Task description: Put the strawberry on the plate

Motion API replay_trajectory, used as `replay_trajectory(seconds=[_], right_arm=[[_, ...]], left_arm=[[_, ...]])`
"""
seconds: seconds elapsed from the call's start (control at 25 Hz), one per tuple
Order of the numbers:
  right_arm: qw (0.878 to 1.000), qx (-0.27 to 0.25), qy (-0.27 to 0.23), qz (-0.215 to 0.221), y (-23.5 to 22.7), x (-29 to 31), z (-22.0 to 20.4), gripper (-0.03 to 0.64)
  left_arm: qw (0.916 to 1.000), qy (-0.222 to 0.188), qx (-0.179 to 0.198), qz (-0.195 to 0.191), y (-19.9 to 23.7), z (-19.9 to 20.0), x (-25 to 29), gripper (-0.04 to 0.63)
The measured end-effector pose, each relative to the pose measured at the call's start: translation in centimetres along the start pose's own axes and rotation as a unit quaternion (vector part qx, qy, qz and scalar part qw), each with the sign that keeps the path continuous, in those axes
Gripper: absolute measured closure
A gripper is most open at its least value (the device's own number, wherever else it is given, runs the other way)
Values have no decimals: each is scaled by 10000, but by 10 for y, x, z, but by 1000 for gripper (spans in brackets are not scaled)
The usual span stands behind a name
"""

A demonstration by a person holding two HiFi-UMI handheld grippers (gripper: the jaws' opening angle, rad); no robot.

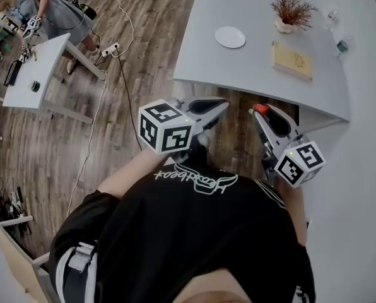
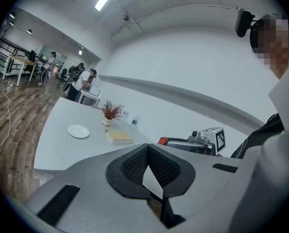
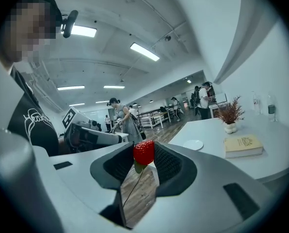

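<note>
White cursive lettering crosses the chest of the person's black shirt (image 1: pixel 194 182) but cannot be read, the book (image 1: pixel 292 60) bears a cover mark too small to read, and the left marker cube (image 1: pixel 164 126) and right marker cube (image 1: pixel 299 162) show only black-and-white square patterns.

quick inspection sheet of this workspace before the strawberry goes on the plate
surface: grey table, no spills seen
job's things: strawberry in the right gripper; white plate empty, on the table
clutter: book and potted dried plant, right of the plate in the head view
grippers: right gripper shut on the strawberry, short of the table; left gripper shut, empty
cables: white cable and power strip on the floor
surroundings: wood floor; a person at a white desk
</note>
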State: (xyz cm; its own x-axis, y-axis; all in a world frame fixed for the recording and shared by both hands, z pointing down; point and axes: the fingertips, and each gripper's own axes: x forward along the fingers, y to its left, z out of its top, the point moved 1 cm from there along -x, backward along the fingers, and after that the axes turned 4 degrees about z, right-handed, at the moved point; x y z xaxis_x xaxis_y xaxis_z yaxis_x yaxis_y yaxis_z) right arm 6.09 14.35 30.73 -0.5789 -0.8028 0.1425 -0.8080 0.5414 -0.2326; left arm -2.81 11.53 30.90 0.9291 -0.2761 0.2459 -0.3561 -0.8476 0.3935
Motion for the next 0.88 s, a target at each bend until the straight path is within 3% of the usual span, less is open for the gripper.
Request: replay_trajectory(seconds=[0.56,0.88], right_arm=[[9993,221,95,-283,-109,113,42,494],[9987,154,269,-408,-161,174,51,494]], left_arm=[[9997,190,-160,-28,141,73,65,589],[9987,339,-382,-42,216,94,97,589]])
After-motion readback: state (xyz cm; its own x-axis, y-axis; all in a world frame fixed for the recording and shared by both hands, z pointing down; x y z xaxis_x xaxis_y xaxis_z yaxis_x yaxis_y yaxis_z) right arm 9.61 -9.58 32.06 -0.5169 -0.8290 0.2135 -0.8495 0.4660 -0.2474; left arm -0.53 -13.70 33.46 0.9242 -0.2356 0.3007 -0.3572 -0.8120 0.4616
